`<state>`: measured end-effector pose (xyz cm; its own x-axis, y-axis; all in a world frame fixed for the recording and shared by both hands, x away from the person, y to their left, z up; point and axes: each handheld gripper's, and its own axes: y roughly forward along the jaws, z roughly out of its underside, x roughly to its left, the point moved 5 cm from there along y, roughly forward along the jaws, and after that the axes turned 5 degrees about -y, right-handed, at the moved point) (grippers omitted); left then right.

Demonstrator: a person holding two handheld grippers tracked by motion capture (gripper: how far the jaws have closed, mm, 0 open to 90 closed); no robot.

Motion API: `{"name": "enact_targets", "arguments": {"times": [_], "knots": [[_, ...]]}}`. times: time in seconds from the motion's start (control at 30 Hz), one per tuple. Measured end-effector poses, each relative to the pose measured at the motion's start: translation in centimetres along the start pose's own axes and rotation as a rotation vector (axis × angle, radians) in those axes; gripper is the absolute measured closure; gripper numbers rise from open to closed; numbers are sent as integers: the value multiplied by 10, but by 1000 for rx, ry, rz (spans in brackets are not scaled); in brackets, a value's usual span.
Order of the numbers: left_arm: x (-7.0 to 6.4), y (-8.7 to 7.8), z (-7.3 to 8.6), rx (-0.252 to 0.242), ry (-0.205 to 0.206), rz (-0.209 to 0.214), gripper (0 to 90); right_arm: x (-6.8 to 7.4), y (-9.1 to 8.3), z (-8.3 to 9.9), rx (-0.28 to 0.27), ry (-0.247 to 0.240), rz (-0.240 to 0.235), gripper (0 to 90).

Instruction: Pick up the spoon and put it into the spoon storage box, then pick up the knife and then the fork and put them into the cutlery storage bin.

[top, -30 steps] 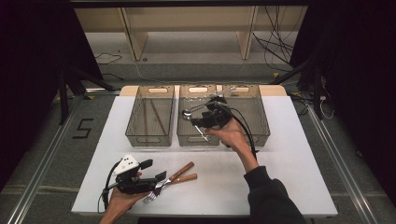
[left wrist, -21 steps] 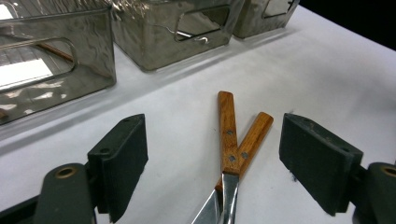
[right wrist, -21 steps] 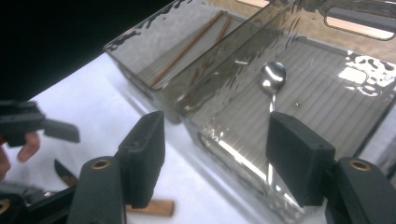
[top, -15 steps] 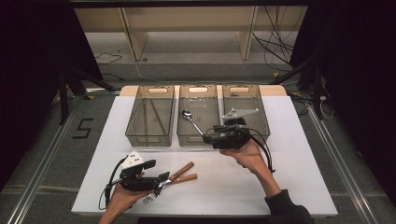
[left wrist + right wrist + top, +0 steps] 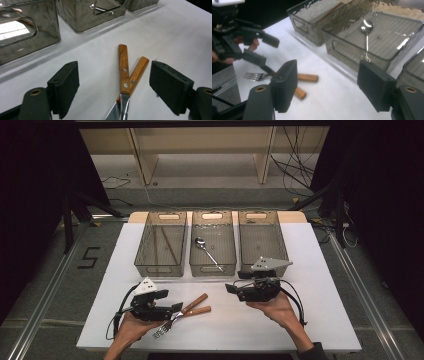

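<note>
Two wooden-handled utensils [image 5: 194,305] lie crossed on the white table [image 5: 320,270], one of them a fork [image 5: 254,75]. My left gripper [image 5: 174,311] is low at the front left, open, and its jaws stand on either side of the crossed handles [image 5: 124,70] without touching them. Further right my right gripper [image 5: 230,288] hovers open and holds nothing, pointing left toward the handles [image 5: 308,78]. A metal spoon [image 5: 207,252] lies in the middle bin [image 5: 212,269]. In the right gripper view the spoon [image 5: 366,31] is ahead to the right and the left gripper [image 5: 259,48] is at the far left.
Three clear bins stand in a row at the back. The left bin [image 5: 157,269] holds thin brown sticks [image 5: 167,245]. The right bin [image 5: 263,215] has nothing in it. Bare white table lies between the bins and the front edge.
The right gripper let go of the spoon in the middle bin, then drew back toward the front and came lower. The left gripper edged right around the wooden handles.
</note>
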<state>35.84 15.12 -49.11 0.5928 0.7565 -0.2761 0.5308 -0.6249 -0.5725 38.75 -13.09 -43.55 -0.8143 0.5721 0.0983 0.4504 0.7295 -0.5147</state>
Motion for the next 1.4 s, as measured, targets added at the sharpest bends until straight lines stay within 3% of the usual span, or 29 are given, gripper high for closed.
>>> {"name": "enact_targets", "arguments": {"times": [0.7, 1.23, 1.4], "knots": [[4, 10, -6, 116, 11, -24, 249, 1, -19, 42, -4, 45, 9, 282], [-1, 18, -14, 189, 18, -32, 281, -1, -28, 58, -9, 74, 25, 257], [-4, 23, -14, 247, 41, -20, 312, -1, -28, 59, -1, 74, 22, 256]]}}
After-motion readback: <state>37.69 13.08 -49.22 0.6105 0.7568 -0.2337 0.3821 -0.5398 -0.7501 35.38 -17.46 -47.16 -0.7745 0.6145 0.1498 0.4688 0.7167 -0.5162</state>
